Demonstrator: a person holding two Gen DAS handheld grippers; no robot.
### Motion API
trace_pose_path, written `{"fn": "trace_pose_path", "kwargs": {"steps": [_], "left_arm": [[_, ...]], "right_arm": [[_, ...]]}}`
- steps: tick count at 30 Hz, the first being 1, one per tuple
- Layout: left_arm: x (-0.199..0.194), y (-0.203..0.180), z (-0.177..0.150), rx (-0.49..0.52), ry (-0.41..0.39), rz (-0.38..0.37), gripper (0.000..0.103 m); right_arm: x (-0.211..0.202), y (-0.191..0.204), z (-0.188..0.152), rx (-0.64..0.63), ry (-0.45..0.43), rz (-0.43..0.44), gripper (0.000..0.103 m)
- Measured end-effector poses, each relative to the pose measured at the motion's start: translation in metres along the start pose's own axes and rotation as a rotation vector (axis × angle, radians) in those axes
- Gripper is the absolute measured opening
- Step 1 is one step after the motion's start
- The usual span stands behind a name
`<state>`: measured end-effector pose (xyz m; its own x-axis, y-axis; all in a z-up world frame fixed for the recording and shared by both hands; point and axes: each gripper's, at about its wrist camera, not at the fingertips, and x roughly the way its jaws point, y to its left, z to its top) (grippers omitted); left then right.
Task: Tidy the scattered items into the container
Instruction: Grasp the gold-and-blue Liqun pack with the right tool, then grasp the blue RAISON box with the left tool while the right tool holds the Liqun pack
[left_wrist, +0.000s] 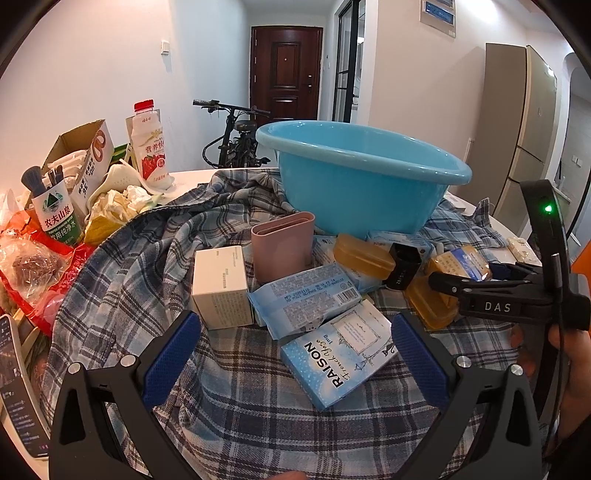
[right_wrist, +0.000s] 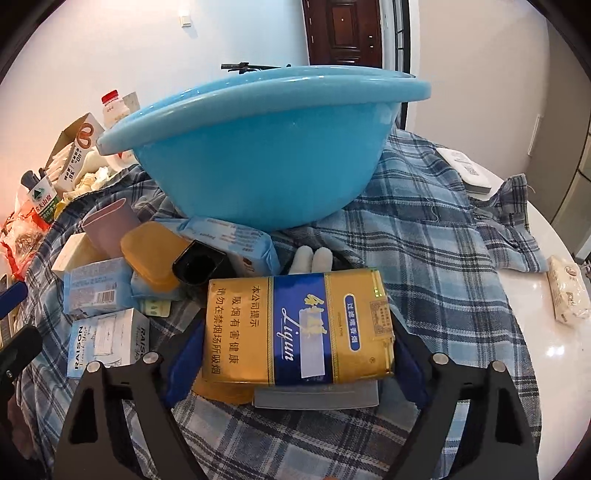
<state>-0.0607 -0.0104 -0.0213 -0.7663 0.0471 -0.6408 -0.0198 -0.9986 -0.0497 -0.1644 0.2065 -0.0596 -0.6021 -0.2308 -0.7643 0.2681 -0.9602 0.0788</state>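
Observation:
A blue plastic basin (left_wrist: 362, 181) stands on a plaid cloth (left_wrist: 258, 406); it also shows in the right wrist view (right_wrist: 258, 155). In front of it lie a RAISON box (left_wrist: 338, 354), a blue tissue pack (left_wrist: 306, 299), a white box (left_wrist: 221, 286), a pink holder (left_wrist: 282, 245), amber cases (left_wrist: 364, 258) and a black cap (left_wrist: 402, 271). My left gripper (left_wrist: 295, 354) is open above the RAISON box. My right gripper (right_wrist: 295, 343) is shut on a gold and blue cigarette pack (right_wrist: 299, 326), held just in front of the basin; this gripper also shows in the left wrist view (left_wrist: 454, 280).
At the left stand a milk bottle (left_wrist: 151, 144), a cardboard box (left_wrist: 81, 155), a green-labelled cup with brushes (left_wrist: 55, 214) and crumpled bags (left_wrist: 33, 266). A white packet (right_wrist: 567, 291) and a white device (right_wrist: 467, 168) lie at the right on the white table (right_wrist: 535, 332).

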Motion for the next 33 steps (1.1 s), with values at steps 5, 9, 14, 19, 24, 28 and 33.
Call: {"fn": "trace_pose_path", "kwargs": {"steps": [5, 9, 14, 19, 24, 28, 33], "left_arm": [[0.0, 0.0, -0.003, -0.001, 0.014, -0.014, 0.103], [0.007, -0.004, -0.007, -0.009, 0.057, -0.017, 0.103], [0.025, -0.014, -0.01, -0.071, 0.14, 0.006, 0.103], [0.04, -0.022, -0.01, -0.154, 0.212, 0.043, 0.103], [0.053, -0.038, -0.009, -0.152, 0.248, 0.092, 0.103], [0.062, -0.055, -0.007, -0.114, 0.259, 0.148, 0.103], [0.067, -0.063, -0.012, -0.103, 0.258, 0.174, 0.103]], "right_arm": [[-0.012, 0.007, -0.001, -0.031, -0.053, -0.032, 0.089], [-0.016, 0.004, -0.001, -0.017, -0.068, -0.018, 0.089], [-0.02, 0.0, -0.003, -0.013, -0.076, -0.014, 0.089], [-0.029, -0.006, -0.003, 0.011, -0.098, 0.013, 0.089], [-0.04, -0.013, -0.003, 0.04, -0.125, 0.064, 0.089], [-0.045, -0.016, -0.002, 0.057, -0.133, 0.11, 0.089], [-0.053, -0.016, -0.003, 0.062, -0.155, 0.144, 0.089]]}}
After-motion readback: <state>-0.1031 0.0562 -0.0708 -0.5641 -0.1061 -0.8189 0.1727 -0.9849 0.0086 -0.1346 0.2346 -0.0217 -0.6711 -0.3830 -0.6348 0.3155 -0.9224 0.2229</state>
